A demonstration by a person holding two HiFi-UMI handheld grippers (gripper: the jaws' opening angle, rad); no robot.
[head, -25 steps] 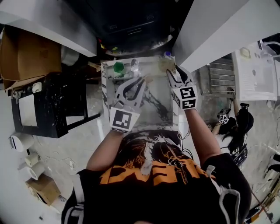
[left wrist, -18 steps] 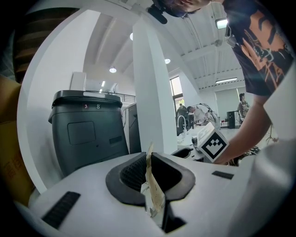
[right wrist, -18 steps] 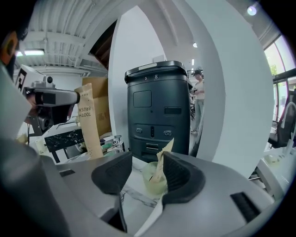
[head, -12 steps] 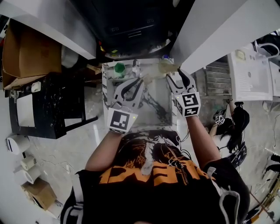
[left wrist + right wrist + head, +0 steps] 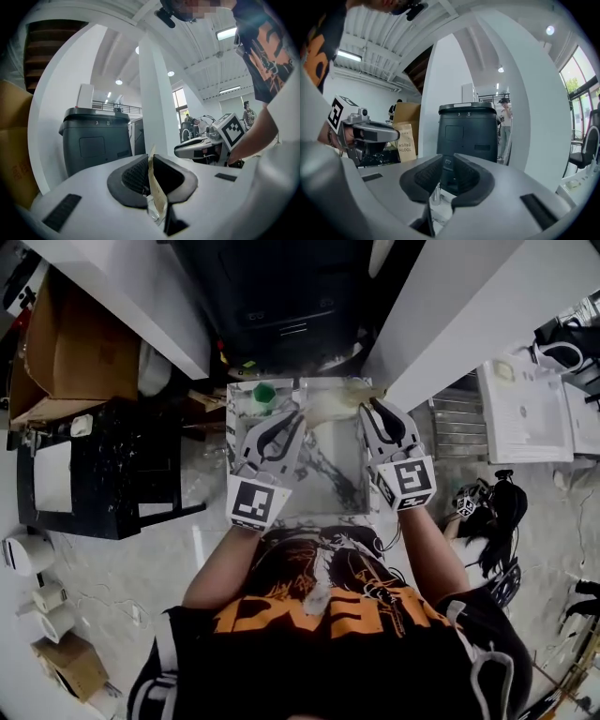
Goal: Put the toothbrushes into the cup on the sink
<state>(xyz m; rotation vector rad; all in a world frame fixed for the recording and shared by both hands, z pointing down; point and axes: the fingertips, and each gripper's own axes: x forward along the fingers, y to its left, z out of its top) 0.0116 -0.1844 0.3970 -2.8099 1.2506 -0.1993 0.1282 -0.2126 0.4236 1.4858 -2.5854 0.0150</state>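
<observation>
The left gripper [image 5: 151,164] is nearly closed, pinching a brown paper toothbrush packet [image 5: 157,197] upright between its pads. The right gripper [image 5: 443,171], near it, is closing with nothing between its jaws. Both hang over the marble sink [image 5: 330,479]. A green cup [image 5: 264,393] stands at its far left corner.

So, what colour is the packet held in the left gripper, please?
Tan brown packet; right gripper view shows it best.

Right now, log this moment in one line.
left gripper: shut on toothbrush pack | right gripper: jaws closing, nothing between
</observation>
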